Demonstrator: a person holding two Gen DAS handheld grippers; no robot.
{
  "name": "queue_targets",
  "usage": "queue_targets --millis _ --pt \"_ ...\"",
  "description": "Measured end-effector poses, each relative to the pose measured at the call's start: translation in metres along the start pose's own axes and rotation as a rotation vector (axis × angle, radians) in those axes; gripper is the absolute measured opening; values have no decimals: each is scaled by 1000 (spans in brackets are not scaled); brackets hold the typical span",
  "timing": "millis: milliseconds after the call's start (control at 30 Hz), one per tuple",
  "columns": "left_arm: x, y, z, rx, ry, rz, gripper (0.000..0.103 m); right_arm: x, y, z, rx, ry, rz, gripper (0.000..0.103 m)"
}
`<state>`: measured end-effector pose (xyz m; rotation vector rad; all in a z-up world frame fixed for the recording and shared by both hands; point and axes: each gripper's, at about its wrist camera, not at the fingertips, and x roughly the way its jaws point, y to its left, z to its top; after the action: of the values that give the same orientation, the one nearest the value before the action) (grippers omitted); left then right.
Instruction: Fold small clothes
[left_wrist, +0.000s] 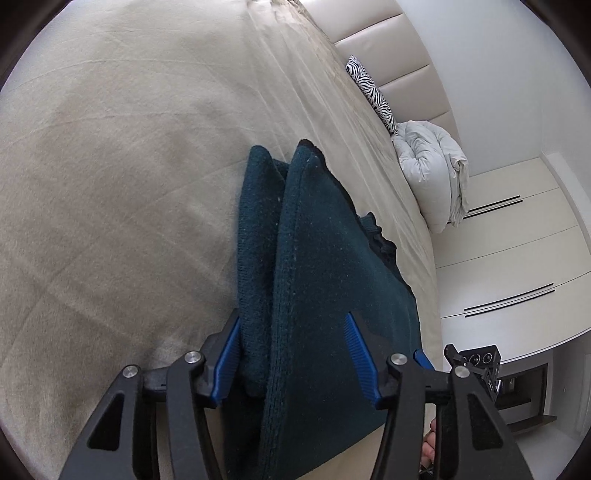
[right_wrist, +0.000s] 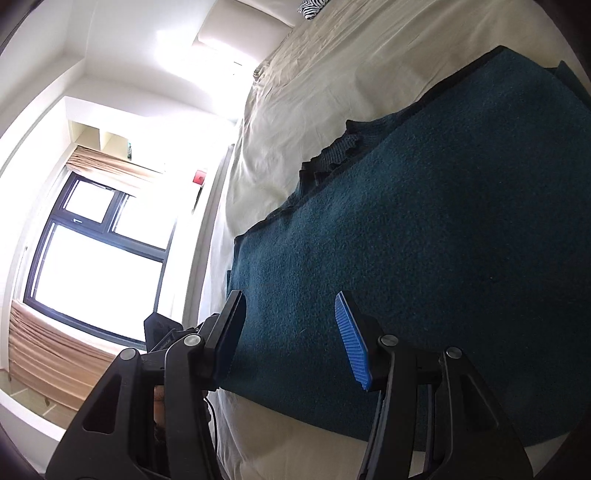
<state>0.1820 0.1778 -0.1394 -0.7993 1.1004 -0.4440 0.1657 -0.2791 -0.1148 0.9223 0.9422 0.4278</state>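
A dark teal knit garment (left_wrist: 321, 258) lies on the beige bed sheet (left_wrist: 129, 166), its layers rising in two thick ridges toward the far end. My left gripper (left_wrist: 293, 319) straddles its near part. The left pad touches the side of the cloth. The right pad's ribbed blue face (left_wrist: 360, 354) shows bare above the fabric, so nothing is clamped. In the right wrist view the same garment (right_wrist: 424, 221) spreads flat, with a dark rumpled edge along its far side. My right gripper (right_wrist: 289, 295) hovers open over its near corner, with nothing between the pads.
A zebra-print pillow (left_wrist: 373, 96) and a bundled white duvet (left_wrist: 432, 173) lie against the padded headboard (left_wrist: 406, 74). White wardrobe doors (left_wrist: 517, 240) stand past the bed's edge. On the other side, a bright window (right_wrist: 99, 251) with tan curtains faces the bed.
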Motion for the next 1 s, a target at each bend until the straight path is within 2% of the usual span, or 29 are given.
queue_targets --millis 100,133,233,367,567,800,1000 --pt "-5 12 -1 -35 10 -19 35 16 1 2 8 33 2 50" --pt "-6 17 0 -45 12 -19 25 20 1 2 8 44 3 50" --pt "-5 23 -2 -53 19 -36 23 37 3 4 1 74 -2 50" --pt "-6 21 -1 -48 17 -32 16 58 10 6 -19 111 -3 50" --pt "-11 16 -2 -50 2 -26 13 80 8 11 -23 146 -8 50" --pt "-16 -36 7 63 1 54 13 81 -13 18 37 162 87 48" --pt "2 -128 1 245 33 104 13 57 -30 27 87 142 169 49"
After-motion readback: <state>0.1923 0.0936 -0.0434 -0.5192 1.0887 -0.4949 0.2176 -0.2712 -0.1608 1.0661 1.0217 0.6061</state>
